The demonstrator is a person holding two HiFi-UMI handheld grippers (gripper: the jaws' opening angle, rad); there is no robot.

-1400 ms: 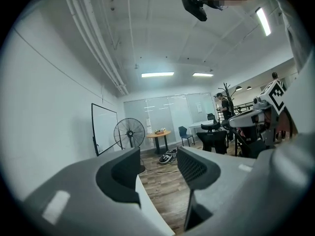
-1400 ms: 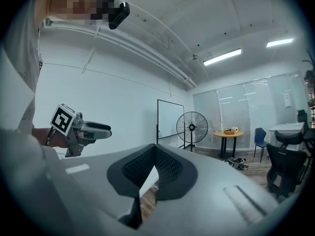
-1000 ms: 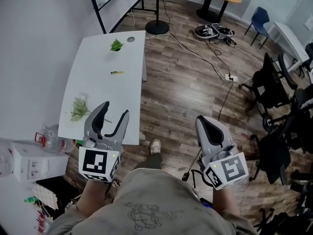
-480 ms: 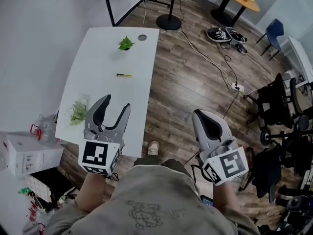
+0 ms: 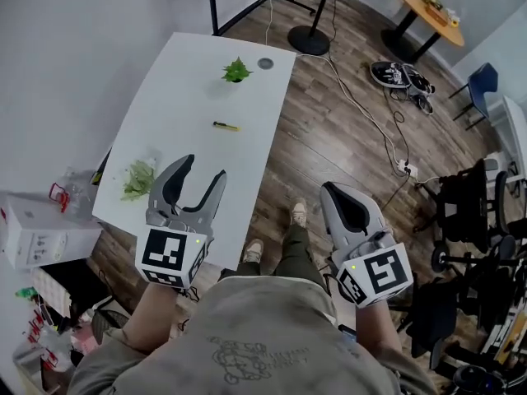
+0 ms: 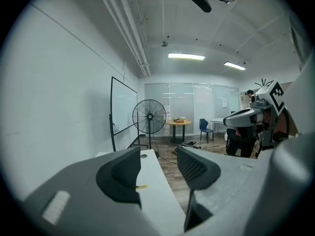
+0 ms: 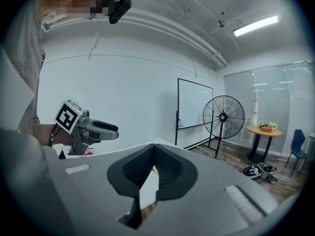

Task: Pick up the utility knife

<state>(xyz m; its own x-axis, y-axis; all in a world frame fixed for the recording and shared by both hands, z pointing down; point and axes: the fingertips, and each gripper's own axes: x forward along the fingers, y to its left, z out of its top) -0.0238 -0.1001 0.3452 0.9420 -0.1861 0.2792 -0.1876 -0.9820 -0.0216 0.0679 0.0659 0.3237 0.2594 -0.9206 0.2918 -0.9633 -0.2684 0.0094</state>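
Note:
A small yellow utility knife (image 5: 226,126) lies on the white table (image 5: 181,105), near its right edge and well ahead of me. In the left gripper view the utility knife (image 6: 141,186) shows as a yellow sliver between the jaws, far off. My left gripper (image 5: 198,171) hovers open over the table's near end, nothing between its fingers. My right gripper (image 5: 335,194) is shut and empty, held over the wooden floor to the right of the table. The left gripper (image 7: 112,128) shows from the side in the right gripper view.
Two green leafy sprigs rest on the table, one at the far end (image 5: 236,71) and one near the left edge (image 5: 137,178). A floor fan (image 5: 309,39), cables and office chairs (image 5: 465,212) stand on the wooden floor. Boxes (image 5: 37,233) sit by the table's near left.
The view has swung so the table lies nearer and more central. Both grippers have kept their poses, the left open and the right shut.

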